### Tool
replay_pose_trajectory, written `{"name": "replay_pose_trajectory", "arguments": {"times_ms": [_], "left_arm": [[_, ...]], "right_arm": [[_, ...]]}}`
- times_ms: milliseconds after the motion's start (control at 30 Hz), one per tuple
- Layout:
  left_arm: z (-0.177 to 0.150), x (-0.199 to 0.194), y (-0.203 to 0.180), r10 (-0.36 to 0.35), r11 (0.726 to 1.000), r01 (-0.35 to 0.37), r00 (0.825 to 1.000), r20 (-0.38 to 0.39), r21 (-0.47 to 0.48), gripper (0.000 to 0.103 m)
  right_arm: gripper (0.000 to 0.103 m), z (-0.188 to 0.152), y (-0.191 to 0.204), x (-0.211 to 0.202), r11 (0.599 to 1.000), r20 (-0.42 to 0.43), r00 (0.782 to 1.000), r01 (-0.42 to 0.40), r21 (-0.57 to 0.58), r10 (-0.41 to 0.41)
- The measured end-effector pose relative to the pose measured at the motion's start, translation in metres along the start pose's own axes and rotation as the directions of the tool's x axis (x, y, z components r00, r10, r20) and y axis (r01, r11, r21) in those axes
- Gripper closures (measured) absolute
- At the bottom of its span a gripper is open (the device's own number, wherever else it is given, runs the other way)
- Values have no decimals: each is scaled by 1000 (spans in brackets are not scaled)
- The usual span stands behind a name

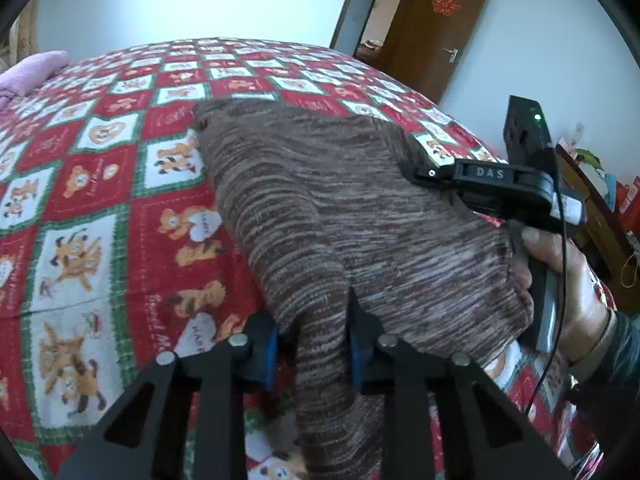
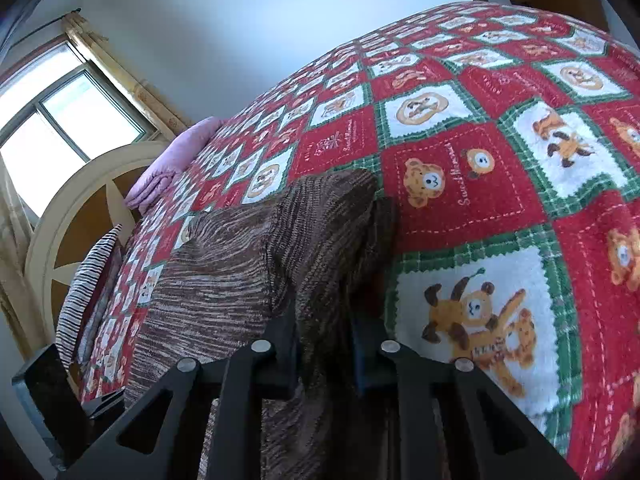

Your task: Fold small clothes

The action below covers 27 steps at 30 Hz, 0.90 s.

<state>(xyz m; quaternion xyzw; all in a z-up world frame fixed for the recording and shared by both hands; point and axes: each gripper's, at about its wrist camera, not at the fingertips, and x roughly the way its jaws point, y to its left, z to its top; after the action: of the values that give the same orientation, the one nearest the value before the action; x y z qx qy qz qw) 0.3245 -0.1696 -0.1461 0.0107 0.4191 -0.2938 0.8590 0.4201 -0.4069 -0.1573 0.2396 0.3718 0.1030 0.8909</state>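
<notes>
A brown striped knit garment (image 1: 332, 216) lies spread on the red bear-print bedspread (image 1: 92, 184). My left gripper (image 1: 314, 344) is shut on the garment's near edge, with cloth bunched between its blue-padded fingers. The right gripper (image 1: 424, 174), held in a hand, reaches over the garment's far right edge in the left wrist view. In the right wrist view the right gripper (image 2: 326, 344) is shut on a fold of the same garment (image 2: 224, 272), lifted a little off the bedspread (image 2: 500, 184).
A folded pink blanket (image 1: 28, 72) lies at the bed's far left corner, also seen in the right wrist view (image 2: 168, 164). A striped pillow (image 2: 88, 292) leans by the headboard (image 2: 72, 208). A brown door (image 1: 436, 24) and cluttered furniture (image 1: 600, 208) stand to the right.
</notes>
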Motion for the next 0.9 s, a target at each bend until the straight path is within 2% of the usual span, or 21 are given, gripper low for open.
{"name": "replay_pose_trajectory", "arguments": {"times_ms": [133, 333, 567, 900], "left_arm": [[-3, -12, -6, 30, 999, -30, 999, 23, 18, 80], [-14, -46, -11, 31, 999, -33, 998, 56, 35, 81], [-39, -75, -3, 48, 999, -48, 998, 37, 13, 81], [-71, -128, 13, 91, 996, -90, 992, 83, -5, 81]], "right_arm": [[86, -5, 11, -14, 1000, 32, 999, -21, 0, 21], [86, -18, 34, -37, 998, 57, 996, -63, -22, 64], [87, -45, 64, -46, 994, 39, 994, -100, -34, 101], [87, -77, 123, -48, 978, 10, 980, -198, -67, 199]]}}
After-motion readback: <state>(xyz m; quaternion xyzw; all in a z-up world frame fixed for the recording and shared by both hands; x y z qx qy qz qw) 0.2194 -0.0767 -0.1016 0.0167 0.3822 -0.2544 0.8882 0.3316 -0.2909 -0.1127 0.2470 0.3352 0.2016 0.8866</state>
